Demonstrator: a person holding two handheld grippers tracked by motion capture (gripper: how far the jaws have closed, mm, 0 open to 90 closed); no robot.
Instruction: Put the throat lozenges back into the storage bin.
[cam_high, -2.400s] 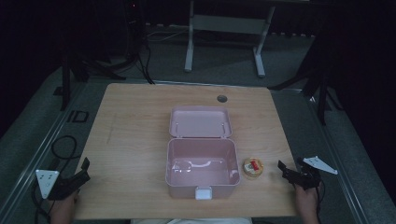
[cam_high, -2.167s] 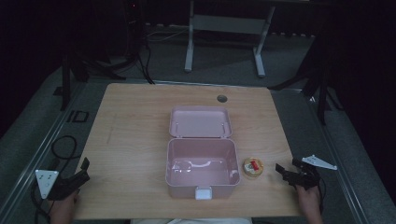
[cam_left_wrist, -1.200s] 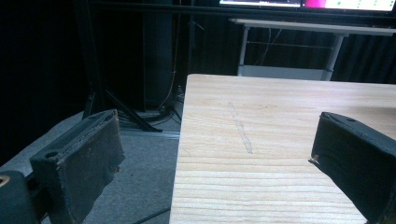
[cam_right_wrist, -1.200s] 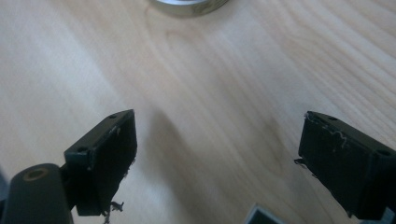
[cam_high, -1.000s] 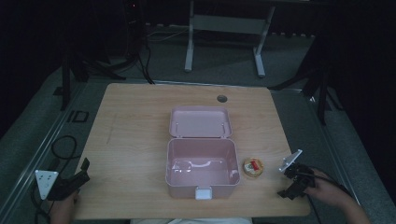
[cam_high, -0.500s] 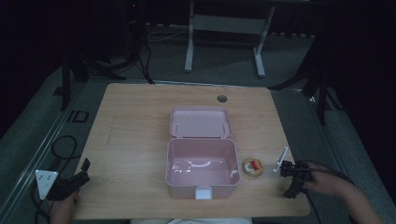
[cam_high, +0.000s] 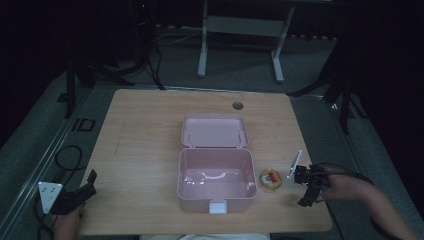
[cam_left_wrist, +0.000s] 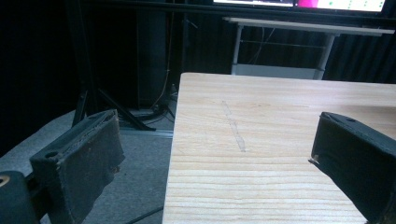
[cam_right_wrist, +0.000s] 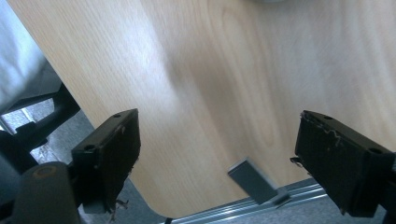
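1. High view: open pink box (cam_high: 216, 179) sits mid-table, lid laid back behind it; small round tin (cam_high: 271, 178) with a red mark on top lies on the wood just beside the box's right wall, apart from it; right gripper (cam_high: 303, 186) is near the tin on its right, over the table's (cam_high: 145, 150) right edge, hand (cam_high: 345, 186) behind it; the tin lies to the left of those jaws, toward the box; the tin is round, so no long axis to line up with; jaw gap too small to judge here; left gripper (cam_high: 80, 192) sits at the near left corner, well apart from the tin, so the right hand is plainly the nearer one.

2. Left gripper view: left gripper (cam_left_wrist: 224, 154) jaws wide apart and empty; bare wood and the table's left edge between them; dark floor beyond.

3. Right gripper view: right gripper (cam_right_wrist: 219, 154) jaws wide apart, nothing between the pads; they look down on bare wood near a rounded table corner; my reading: the jaws need to swing toward the tin before closing.
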